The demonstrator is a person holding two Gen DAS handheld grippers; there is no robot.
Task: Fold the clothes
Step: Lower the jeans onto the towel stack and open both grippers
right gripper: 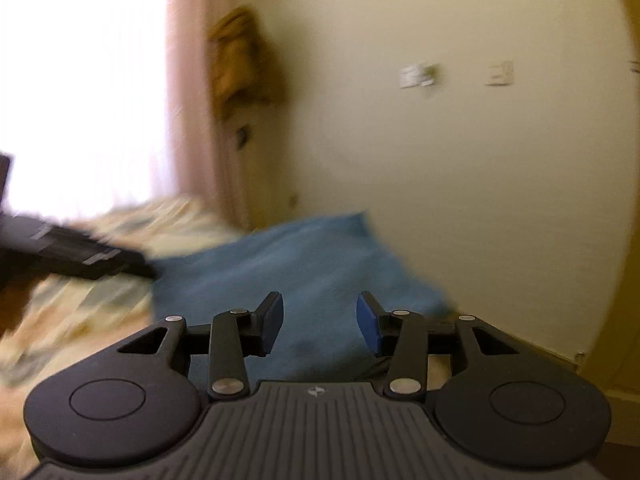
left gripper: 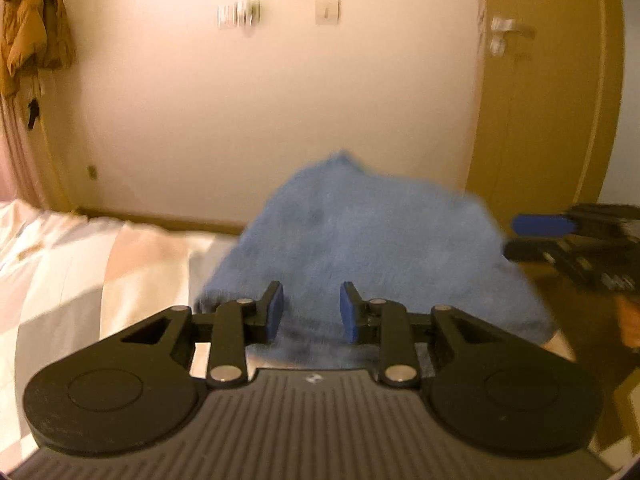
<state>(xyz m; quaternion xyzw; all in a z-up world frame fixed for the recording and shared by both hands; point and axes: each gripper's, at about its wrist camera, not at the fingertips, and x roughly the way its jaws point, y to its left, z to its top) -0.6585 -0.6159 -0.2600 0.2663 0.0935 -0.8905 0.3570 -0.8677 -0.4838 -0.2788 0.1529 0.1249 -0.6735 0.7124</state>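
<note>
A fuzzy blue garment (left gripper: 372, 236) lies bunched on the bed (left gripper: 60, 264), blurred by motion. My left gripper (left gripper: 311, 312) is open, its blue pads apart just above the garment's near edge, holding nothing. The right gripper shows at the right edge of the left wrist view (left gripper: 536, 236), beside the garment. In the right wrist view the right gripper (right gripper: 320, 322) is open and empty over the blue garment (right gripper: 296, 276). The left gripper's black body (right gripper: 76, 252) reaches in from the left there.
The bed has a pale patchwork cover (right gripper: 80, 304). A cream wall (left gripper: 260, 112) stands behind it with switches (left gripper: 328, 11). A brown jacket (left gripper: 32, 28) hangs at the upper left. A yellow-brown door (left gripper: 548, 100) is at the right. A bright curtained window (right gripper: 84, 88) is at the left.
</note>
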